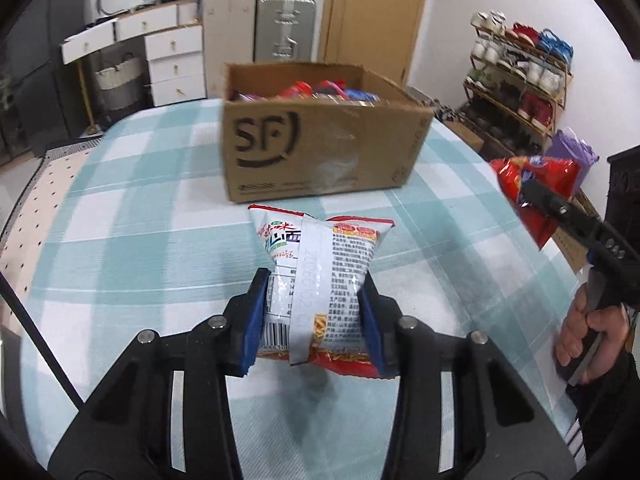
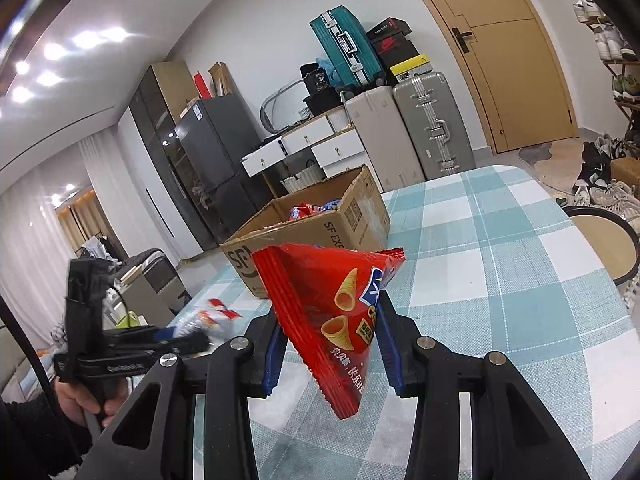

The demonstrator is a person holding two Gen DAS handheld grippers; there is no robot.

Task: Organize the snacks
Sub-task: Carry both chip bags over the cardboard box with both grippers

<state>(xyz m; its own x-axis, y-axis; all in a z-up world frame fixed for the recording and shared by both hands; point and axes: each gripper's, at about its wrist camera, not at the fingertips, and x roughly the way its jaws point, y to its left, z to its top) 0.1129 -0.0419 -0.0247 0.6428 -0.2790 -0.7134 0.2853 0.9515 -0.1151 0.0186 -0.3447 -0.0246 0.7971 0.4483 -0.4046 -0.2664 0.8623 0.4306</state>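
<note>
My left gripper (image 1: 314, 280) is shut on a white instant-noodle snack packet (image 1: 320, 248), its blue pads pressing both sides, and holds it just above the plaid tablecloth (image 1: 140, 240). Beyond it stands an open SF cardboard box (image 1: 320, 148) with several snack packs inside. In the right wrist view my right gripper (image 2: 330, 312) is shut on a red corn-cone snack bag (image 2: 320, 280), held in the air to the right of the box (image 2: 344, 220). That bag (image 1: 536, 184) also shows at the right edge of the left wrist view. The left gripper (image 2: 192, 340) and its packet (image 2: 204, 318) sit low left, blurred.
A shoe rack (image 1: 520, 80) stands at the right wall, with a purple bag (image 1: 572, 152) near the table's right edge. Suitcases (image 1: 284, 28) and white drawers (image 1: 172, 60) stand behind the table. A round stool (image 2: 604, 240) sits off the table's right side.
</note>
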